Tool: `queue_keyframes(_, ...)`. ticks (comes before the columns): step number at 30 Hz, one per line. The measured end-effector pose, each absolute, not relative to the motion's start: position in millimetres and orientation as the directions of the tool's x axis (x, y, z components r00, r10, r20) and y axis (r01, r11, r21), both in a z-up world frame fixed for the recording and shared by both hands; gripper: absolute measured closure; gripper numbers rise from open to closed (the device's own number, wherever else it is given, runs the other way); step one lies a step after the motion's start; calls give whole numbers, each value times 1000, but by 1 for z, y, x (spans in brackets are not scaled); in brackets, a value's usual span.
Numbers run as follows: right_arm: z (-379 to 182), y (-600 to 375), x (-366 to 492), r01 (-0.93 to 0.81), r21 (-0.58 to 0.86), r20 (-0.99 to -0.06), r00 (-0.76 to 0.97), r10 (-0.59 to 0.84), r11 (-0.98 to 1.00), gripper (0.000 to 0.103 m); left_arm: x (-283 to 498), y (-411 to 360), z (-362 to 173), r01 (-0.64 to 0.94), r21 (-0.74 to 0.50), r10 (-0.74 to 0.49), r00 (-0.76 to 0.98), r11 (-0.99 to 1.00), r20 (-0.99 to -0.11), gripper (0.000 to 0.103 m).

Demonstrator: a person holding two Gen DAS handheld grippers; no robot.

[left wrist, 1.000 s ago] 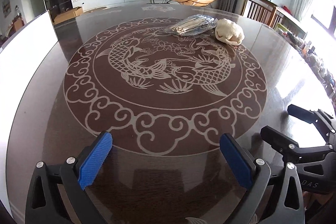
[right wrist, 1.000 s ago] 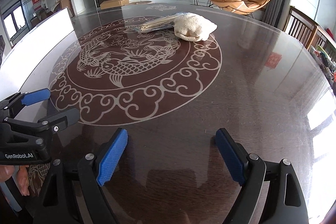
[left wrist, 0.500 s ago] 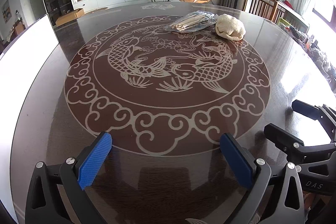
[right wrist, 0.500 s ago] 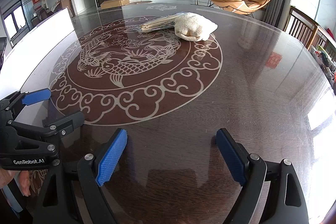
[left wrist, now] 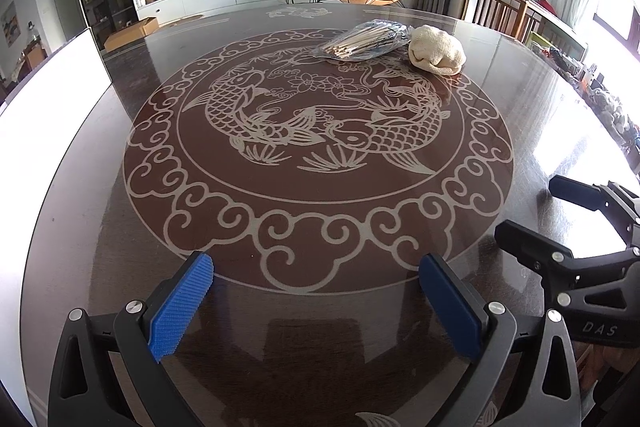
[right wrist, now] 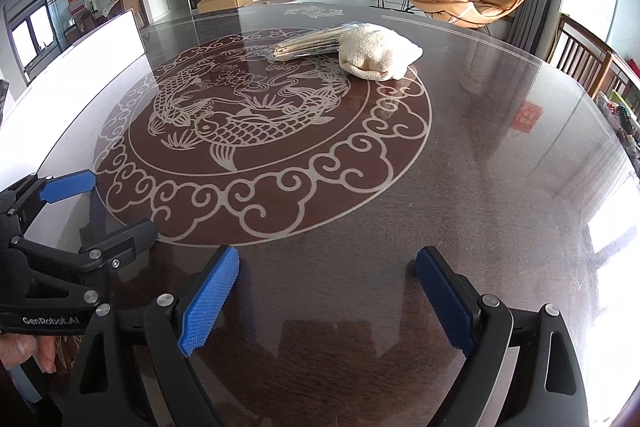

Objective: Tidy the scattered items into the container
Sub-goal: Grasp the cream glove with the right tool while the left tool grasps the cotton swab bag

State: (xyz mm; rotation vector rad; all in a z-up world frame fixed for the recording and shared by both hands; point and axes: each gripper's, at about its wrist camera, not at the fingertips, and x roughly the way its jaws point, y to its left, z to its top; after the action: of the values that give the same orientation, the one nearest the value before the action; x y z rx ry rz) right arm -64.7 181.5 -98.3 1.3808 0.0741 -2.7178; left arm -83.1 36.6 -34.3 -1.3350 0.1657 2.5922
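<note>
Chopsticks in a clear plastic bag (left wrist: 366, 39) lie at the far side of your worktop (left wrist: 500, 147), touching a cream knitted pouch (left wrist: 438, 51) just beside them. Your left gripper (left wrist: 316, 301) hangs wide with nothing between its jaws. Your right gripper (right wrist: 326, 293) is opening, likewise empty, well apart from both items.

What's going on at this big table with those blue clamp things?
A person holds a two-finger tool in each hand over a round table with a fish pattern. The left tool is open and empty; the right tool is empty too, its jaws opening wider. Across the table lie a clear bag of chopsticks and, touching it, a cream cloth bundle. Nothing has been picked up yet, and I can't see a container.
</note>
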Motion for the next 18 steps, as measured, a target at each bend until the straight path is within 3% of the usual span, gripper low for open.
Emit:
queue_keyframes(5,-94,199,-111,54,40,-815,-576,-63,-998,12,-83,37,-34,-246,-1,143,-563,-969,-814,0)
queue_keyframes(10,-55,225,-179,-69,181,-734,-673,-88,-981,12,-83,37,-34,-246,-1,143,-563,-969,-814,0)
queue_keyframes(15,-68,219,-243,-140,134,-808,-588,-26,-981,12,-83,36,-34,-246,-1,143,-563,-969,-814,0)
queue_keyframes(18,-79,219,-252,-136,102,-825,-565,-7,-985,22,-83,36,-34,-246,-1,143,-563,-969,-814,0)
